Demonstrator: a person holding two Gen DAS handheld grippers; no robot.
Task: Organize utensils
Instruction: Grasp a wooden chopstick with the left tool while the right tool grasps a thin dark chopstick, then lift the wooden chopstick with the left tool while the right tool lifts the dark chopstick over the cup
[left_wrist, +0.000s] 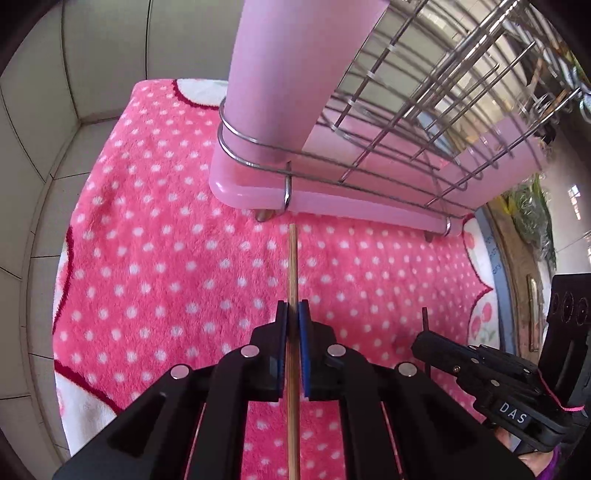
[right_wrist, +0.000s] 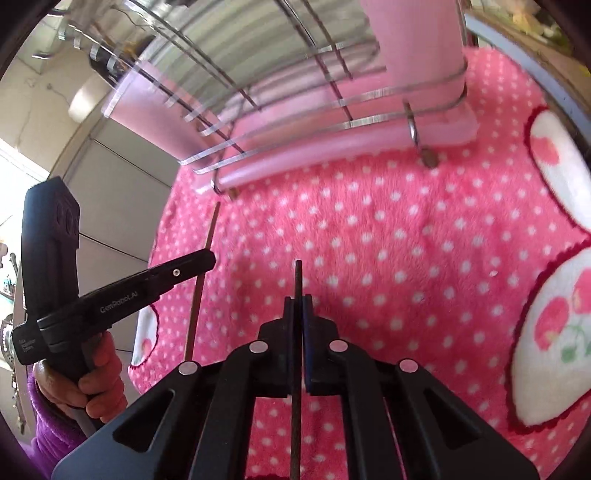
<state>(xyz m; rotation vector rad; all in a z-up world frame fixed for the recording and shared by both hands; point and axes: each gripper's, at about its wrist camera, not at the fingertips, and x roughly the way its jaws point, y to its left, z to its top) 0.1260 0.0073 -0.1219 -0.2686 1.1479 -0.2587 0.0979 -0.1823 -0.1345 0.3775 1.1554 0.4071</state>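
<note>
- The left claw (left_wrist: 293, 314) is clamped on a pale, thin wooden chopstick (left_wrist: 293, 266). Its blue pads are pressed to the stick's sides, and the stick runs straight out ahead between them. The tip hangs above the pink, white-dotted fleece towel (left_wrist: 166, 258), just short of the near edge of the pink plastic drainer tray (left_wrist: 251, 188).
- Far of that stands the chrome wire dish rack (left_wrist: 424, 110) on the tray, with a tall pink plastic utensil cup (left_wrist: 280, 74) held in a wire ring at its left corner. A second pink cup (right_wrist: 417, 40) sits at the right corner.
- The right claw (right_wrist: 298, 306) is likewise pinched shut on a dark, thin chopstick (right_wrist: 297, 280), which points toward the rack from well back over the towel.
- Judged step: both sticks are picked up and being carried to the rack; neither is in a cup yet.
- The next move likely calls for raising each claw above a cup's mouth, tipping the stick upright, then parting the pads so it drops in. A slim stick may swivel in the grip, so keep it steady.
- Whether the towel lies on a table cannot be told.
</note>
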